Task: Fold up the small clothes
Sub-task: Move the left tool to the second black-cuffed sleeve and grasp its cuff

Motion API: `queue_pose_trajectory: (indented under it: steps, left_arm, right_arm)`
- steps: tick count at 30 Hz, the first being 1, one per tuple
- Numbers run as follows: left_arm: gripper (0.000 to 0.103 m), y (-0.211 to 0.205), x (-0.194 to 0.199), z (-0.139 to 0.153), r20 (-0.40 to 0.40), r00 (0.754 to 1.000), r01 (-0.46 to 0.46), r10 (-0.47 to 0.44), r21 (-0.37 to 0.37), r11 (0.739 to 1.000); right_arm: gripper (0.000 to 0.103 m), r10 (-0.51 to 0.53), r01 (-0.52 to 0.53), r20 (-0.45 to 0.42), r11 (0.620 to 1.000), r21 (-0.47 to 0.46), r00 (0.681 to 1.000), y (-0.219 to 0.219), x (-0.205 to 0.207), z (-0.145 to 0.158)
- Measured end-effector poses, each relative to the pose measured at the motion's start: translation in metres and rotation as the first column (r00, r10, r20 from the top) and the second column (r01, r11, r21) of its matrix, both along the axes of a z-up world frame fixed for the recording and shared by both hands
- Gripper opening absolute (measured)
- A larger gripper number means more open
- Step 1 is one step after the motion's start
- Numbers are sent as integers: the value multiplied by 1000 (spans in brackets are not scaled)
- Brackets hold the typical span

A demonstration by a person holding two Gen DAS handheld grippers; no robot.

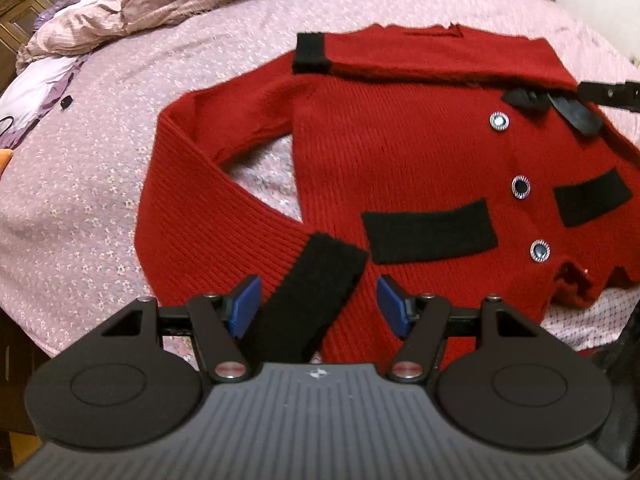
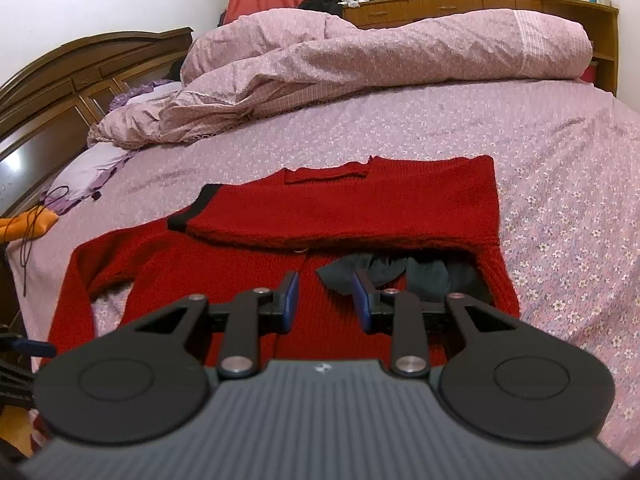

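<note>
A small red knit cardigan [image 1: 400,152] with black trim, black pocket bands and three round buttons lies front up on the pink bed. One sleeve is folded across its top, its black cuff [image 1: 312,54] at the left. The other sleeve bends down to a black cuff [image 1: 312,292], which lies between the jaws of my open left gripper [image 1: 318,306]. In the right wrist view the cardigan [image 2: 328,216] lies ahead, and my right gripper [image 2: 325,300] is open and empty over its body, near the black bow [image 2: 400,276].
The pink floral bedsheet [image 1: 100,200] spreads around the cardigan. A crumpled pink duvet [image 2: 360,60] lies along the far side. A wooden headboard [image 2: 80,76] stands at the left, with a purple pillow [image 2: 92,168] and an orange thing with a black cord [image 2: 24,224].
</note>
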State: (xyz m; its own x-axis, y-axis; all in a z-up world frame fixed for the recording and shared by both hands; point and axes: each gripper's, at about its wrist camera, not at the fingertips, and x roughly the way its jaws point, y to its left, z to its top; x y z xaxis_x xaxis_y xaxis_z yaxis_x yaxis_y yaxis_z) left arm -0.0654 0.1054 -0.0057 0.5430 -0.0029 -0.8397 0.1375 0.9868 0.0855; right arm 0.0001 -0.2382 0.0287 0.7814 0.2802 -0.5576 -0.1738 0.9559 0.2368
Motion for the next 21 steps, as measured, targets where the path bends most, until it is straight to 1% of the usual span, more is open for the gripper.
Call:
queue_pose_trajectory:
  steps: [2,5,7,9,10,12,14,16,19,20,21]
  left_arm:
    - [69,0,2,-4,-11,1000,-2,2,10,1000]
    - [69,-1,3,-10,-10,1000,0,0,51,999]
    - [70,-1,4,-12,-11,1000,11,-10,59,998]
    - [77,-1,5,-14,-12,1000,24,-24,51,998]
    - [78,-1,5,-15,-13,1000,26,-26,49,998]
    - [78,-3,6,-17,-5,1000,28,-28,69,997]
    - [78,-2,7,-19,6,1000,19,-19,84,996]
    - [78,1,8,-20,16,1000,2,-3,83,997]
    - [75,8,9,-20,28,1000,-14,12,72,997]
    - [72,9,9,-20,33,999,-14,12,69,997]
    - [65,10,8,-20,39,999,-13,11,71,997]
  right_arm:
    - [33,-1,1,-1,1000,-1,1000,0,0,0]
    - [33,-4,4,-5,1000,0,1000,-1,0,-1]
    - [33,-6,6,-8,1000,1,1000,-1,0,-2]
    - [33,-7,7,-11,1000,2,1000,-1,1,-2]
    - [33,-7,7,-12,1000,2,1000,-1,1,-3]
    - [33,-5,5,-13,1000,3,1000,-1,1,-3]
    - [33,-5,5,-14,1000,3,1000,-1,1,-3]
    - [33,-6,6,-13,1000,3,1000,-1,1,-3]
    - [33,-12,12,-14,1000,6,1000,-3,1,-3]
    - [33,-15,16,-15,1000,7,1000,-3,1,-4]
    - [33,-18,18,-16,1000,9,1000,-3,1,-4]
